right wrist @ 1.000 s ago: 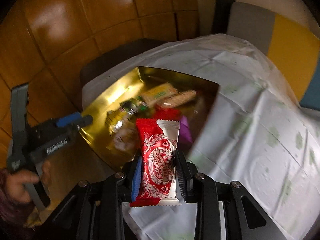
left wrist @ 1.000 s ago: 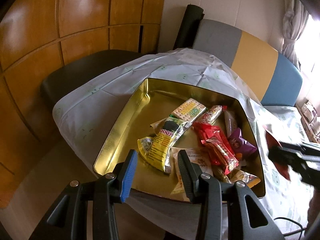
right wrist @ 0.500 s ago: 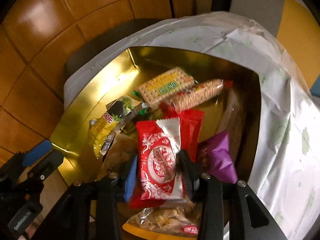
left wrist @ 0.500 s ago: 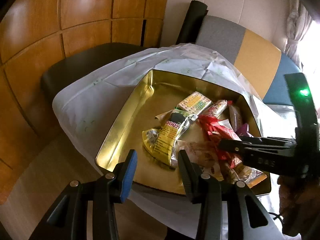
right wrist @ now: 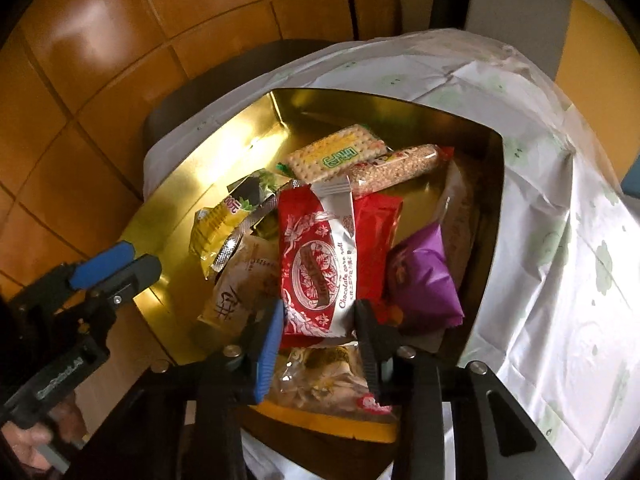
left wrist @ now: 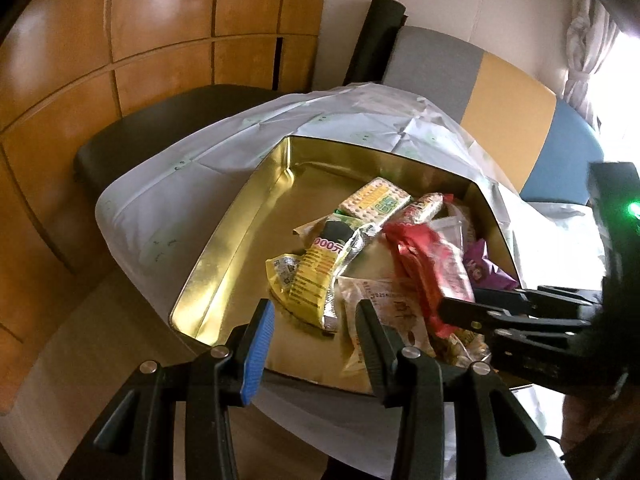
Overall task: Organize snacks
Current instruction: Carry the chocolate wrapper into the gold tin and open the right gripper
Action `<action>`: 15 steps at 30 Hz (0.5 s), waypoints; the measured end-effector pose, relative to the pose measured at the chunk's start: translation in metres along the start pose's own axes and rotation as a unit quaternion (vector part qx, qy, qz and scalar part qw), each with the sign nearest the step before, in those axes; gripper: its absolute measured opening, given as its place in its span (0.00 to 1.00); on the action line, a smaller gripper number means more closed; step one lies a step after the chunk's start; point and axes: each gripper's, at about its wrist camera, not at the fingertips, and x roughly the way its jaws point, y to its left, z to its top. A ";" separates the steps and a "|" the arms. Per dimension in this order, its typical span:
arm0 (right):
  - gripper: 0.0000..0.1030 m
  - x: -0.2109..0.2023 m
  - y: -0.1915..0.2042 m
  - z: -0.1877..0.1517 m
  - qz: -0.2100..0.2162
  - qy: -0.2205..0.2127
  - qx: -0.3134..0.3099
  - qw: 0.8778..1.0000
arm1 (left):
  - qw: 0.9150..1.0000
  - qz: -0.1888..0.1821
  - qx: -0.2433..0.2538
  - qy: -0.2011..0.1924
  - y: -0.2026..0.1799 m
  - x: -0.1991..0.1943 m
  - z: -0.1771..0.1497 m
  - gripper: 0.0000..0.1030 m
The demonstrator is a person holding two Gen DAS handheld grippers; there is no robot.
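A gold tin (left wrist: 224,264) (right wrist: 172,208) on the cloth-covered table holds several snack packets. A red-and-white chocolate roll packet (right wrist: 318,264) lies on top of the pile, its near end between the jaws of my right gripper (right wrist: 318,320), which have spread apart and look open. In the left wrist view the packet (left wrist: 436,264) is blurred, with the right gripper (left wrist: 444,312) beside it. My left gripper (left wrist: 312,328) is open and empty at the tin's near rim, also seen at the left of the right wrist view (right wrist: 116,264).
In the tin lie a cracker pack (right wrist: 332,158), a yellow packet (right wrist: 218,222), a purple packet (right wrist: 424,276) and a peanut bag (right wrist: 328,380). A dark chair (left wrist: 160,128) and wood panelling stand behind the table. A multicoloured seat back (left wrist: 504,92) is at the right.
My right gripper carried the red-and-white packet over the tin, lowered it onto the pile, and its jaws have widened. My left gripper has barely moved.
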 end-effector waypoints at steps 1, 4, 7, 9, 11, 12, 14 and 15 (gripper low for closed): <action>0.35 0.003 0.001 0.002 0.003 0.002 0.002 1.000 | 1.000 0.002 0.001 -0.001 -0.001 0.000 0.000 0.41; 0.35 0.016 0.005 0.011 -0.001 0.005 0.002 1.000 | 1.000 0.004 -0.002 -0.001 -0.001 0.000 0.000 0.41; 0.36 0.023 0.005 0.013 0.003 0.013 0.008 1.000 | 1.000 0.012 -0.001 -0.001 0.000 0.000 0.000 0.41; 0.36 0.023 0.005 0.012 0.005 0.011 0.009 1.000 | 1.000 0.016 -0.004 0.000 0.000 0.001 -0.001 0.41; 0.38 0.022 0.004 0.010 0.005 0.012 0.006 1.000 | 1.000 0.020 -0.005 -0.003 0.000 -0.001 -0.001 0.41; 0.38 0.022 0.004 0.009 0.007 0.012 0.008 1.000 | 1.000 0.021 -0.004 -0.003 0.000 -0.001 -0.001 0.41; 0.39 0.020 0.004 0.007 0.008 0.014 0.011 1.000 | 1.000 0.024 -0.005 -0.005 0.000 -0.002 -0.001 0.42; 0.39 0.020 0.005 0.006 0.005 0.014 0.011 1.000 | 1.000 0.025 -0.005 -0.007 0.000 -0.003 -0.001 0.42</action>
